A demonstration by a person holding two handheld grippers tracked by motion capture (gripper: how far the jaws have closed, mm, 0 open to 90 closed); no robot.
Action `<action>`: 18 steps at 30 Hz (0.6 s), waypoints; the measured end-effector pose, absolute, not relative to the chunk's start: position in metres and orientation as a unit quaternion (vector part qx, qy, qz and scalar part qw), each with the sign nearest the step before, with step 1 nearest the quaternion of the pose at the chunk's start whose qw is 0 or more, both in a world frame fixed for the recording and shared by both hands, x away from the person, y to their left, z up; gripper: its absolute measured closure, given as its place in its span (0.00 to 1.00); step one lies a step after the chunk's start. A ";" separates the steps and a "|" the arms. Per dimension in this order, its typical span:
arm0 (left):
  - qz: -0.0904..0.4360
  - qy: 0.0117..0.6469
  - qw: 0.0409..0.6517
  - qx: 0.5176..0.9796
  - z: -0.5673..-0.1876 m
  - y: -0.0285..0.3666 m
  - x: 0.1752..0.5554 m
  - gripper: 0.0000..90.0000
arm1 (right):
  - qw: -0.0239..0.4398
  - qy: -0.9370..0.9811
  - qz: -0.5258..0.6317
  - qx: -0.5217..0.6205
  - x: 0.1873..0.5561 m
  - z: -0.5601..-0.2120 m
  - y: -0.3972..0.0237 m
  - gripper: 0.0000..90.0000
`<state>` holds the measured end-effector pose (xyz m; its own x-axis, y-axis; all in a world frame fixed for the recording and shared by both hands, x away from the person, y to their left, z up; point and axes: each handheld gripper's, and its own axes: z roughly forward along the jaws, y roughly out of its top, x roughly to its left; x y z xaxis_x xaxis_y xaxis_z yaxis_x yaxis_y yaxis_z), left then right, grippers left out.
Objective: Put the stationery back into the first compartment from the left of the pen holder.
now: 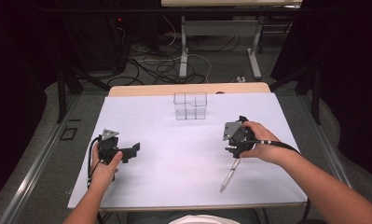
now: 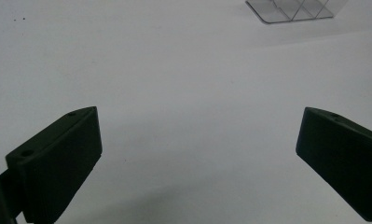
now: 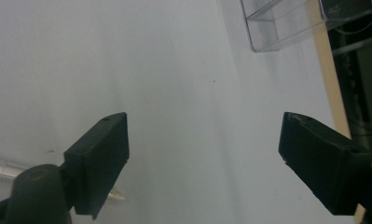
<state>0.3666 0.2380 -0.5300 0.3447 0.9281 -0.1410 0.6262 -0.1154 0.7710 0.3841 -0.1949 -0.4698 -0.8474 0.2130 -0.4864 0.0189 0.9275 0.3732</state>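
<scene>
We see a plain white sheet (image 1: 174, 154) covering the table, with a strip of pale wood tabletop (image 1: 188, 88) showing along its far edge. The slim pen (image 1: 230, 174) is silvery with a darker tip. The small compartmented box (image 1: 190, 106) of clear plastic is colourless, its edges catching light. Our left gripper (image 1: 127, 153) and right gripper (image 1: 233, 142) are both matt black, each topped by a grey three-cornered plate. The floor is grey, strewn with black and white cables.
</scene>
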 end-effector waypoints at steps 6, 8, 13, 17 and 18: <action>0.197 0.531 0.388 0.727 -0.529 0.237 0.366 0.00 | 0.289 0.945 0.156 0.005 0.377 -0.469 -0.190 0.31; 0.196 0.531 0.390 0.726 -0.529 0.237 0.366 0.00 | 0.287 0.946 0.151 -0.013 0.377 -0.468 -0.189 0.35; 0.196 0.531 0.388 0.727 -0.530 0.238 0.366 0.00 | 0.259 0.955 0.141 -0.009 0.375 -0.468 -0.188 0.43; 0.196 0.532 0.390 0.726 -0.530 0.238 0.366 0.00 | 0.247 0.960 0.130 -0.024 0.375 -0.469 -0.187 0.46; 0.196 0.532 0.390 0.725 -0.530 0.238 0.366 0.00 | 0.243 0.961 0.127 -0.027 0.374 -0.469 -0.187 0.46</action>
